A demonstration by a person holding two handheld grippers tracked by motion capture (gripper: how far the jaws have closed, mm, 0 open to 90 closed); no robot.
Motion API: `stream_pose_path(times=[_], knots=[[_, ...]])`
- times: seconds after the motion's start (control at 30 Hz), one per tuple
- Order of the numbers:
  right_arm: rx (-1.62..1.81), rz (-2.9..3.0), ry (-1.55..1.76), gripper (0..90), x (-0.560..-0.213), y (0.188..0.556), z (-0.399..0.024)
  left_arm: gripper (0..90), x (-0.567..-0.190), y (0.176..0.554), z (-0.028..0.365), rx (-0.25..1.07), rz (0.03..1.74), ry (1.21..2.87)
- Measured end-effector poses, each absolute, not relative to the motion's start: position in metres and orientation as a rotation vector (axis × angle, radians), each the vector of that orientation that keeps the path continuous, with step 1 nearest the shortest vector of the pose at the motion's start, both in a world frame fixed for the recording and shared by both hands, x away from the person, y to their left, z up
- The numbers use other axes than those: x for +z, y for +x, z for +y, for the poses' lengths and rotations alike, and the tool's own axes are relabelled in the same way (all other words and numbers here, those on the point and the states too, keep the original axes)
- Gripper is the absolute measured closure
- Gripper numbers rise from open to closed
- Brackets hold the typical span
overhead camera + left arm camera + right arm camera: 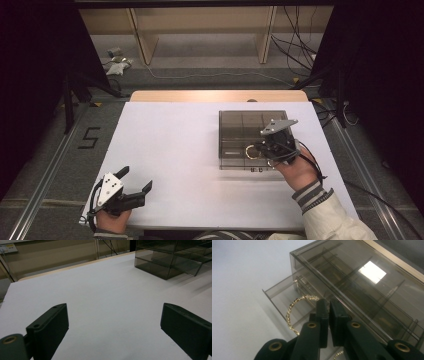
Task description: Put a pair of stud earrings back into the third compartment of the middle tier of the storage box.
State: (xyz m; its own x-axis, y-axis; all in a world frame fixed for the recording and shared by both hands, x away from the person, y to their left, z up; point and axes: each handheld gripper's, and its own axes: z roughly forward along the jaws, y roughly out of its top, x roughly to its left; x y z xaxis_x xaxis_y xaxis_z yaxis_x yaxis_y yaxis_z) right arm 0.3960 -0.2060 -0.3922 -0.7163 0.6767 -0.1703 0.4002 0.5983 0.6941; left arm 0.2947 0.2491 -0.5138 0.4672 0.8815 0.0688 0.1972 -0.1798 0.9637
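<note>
Got the gold bracelet [297, 311] pinched in my right gripper [329, 305] over the open drawer [277, 293]; drop-off and closing left. Left gripper [113, 320] idle, jaws apart.

Lab recording bay, black curtains [30, 75], floor cables [210, 75], taped floor number [89, 137]

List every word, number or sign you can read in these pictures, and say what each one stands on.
"5": marked in dark strokes on the grey floor left of the table.
Small dark marks on the front edge of the smoked clear drawer box: too small to read.
Pale label plate on the far wall: blurred, unreadable.
</note>
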Motion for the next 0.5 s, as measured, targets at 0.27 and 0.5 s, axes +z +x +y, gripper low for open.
stream_pose_path(times=[0.27,0.5], knots=[[0.854,2.388,0.904,86.2,-0.398,0.393,-0.225,7.5,-0.514,0.294,0.249,0.814,0.943,1.664],[0.792,2.395,0.939,86.1,-0.403,0.392,-0.235,7.5,-0.514,0.295,0.248,0.815,0.944,1.665]])
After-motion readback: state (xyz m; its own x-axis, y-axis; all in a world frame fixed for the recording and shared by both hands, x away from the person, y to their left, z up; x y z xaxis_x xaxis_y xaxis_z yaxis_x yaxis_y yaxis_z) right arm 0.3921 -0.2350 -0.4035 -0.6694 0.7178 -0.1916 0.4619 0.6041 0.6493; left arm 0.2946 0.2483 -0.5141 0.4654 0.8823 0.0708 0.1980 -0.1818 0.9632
